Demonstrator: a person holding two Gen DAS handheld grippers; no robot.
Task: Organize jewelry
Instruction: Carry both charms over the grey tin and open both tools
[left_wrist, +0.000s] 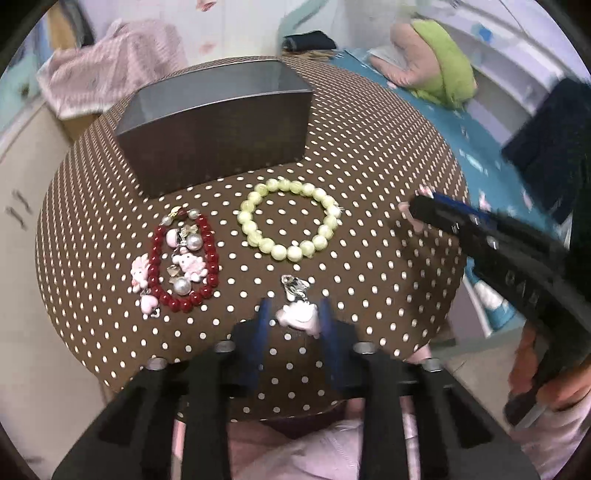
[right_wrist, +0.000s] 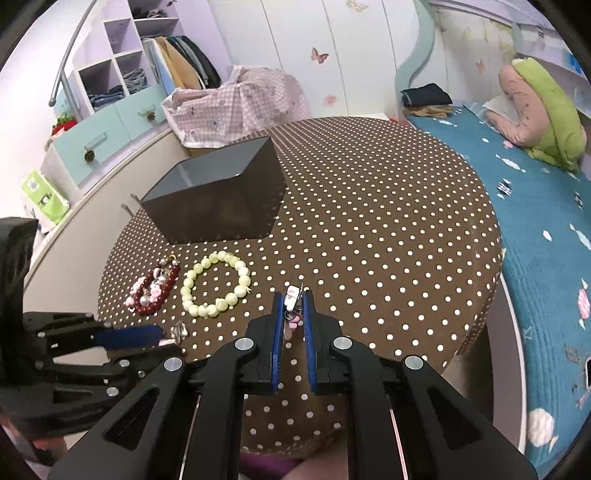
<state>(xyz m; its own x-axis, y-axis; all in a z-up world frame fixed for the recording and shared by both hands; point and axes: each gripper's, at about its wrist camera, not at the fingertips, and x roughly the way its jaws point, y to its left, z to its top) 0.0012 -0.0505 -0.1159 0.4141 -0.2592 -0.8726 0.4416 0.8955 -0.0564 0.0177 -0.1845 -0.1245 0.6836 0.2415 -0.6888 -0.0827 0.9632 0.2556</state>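
On the round brown polka-dot table (left_wrist: 369, 266) lie a pale green bead bracelet (left_wrist: 290, 219), a red bead bracelet (left_wrist: 184, 266) with pink and pearl charms inside it, and a pink charm with a silver clip (left_wrist: 297, 310). My left gripper (left_wrist: 293, 317) is open, its blue fingers on either side of that pink charm. My right gripper (right_wrist: 293, 310) is shut on a small pink-and-white charm (right_wrist: 291, 297) and holds it above the table. It shows at the right in the left wrist view (left_wrist: 417, 210). An open dark box (left_wrist: 218, 125) stands behind the jewelry.
A bed with a blue cover (right_wrist: 546, 236) lies to the right, with a green and pink pillow (right_wrist: 543, 110). A counter with a pink checked cloth (right_wrist: 236, 103) and shelves (right_wrist: 122, 70) stand left and behind the table.
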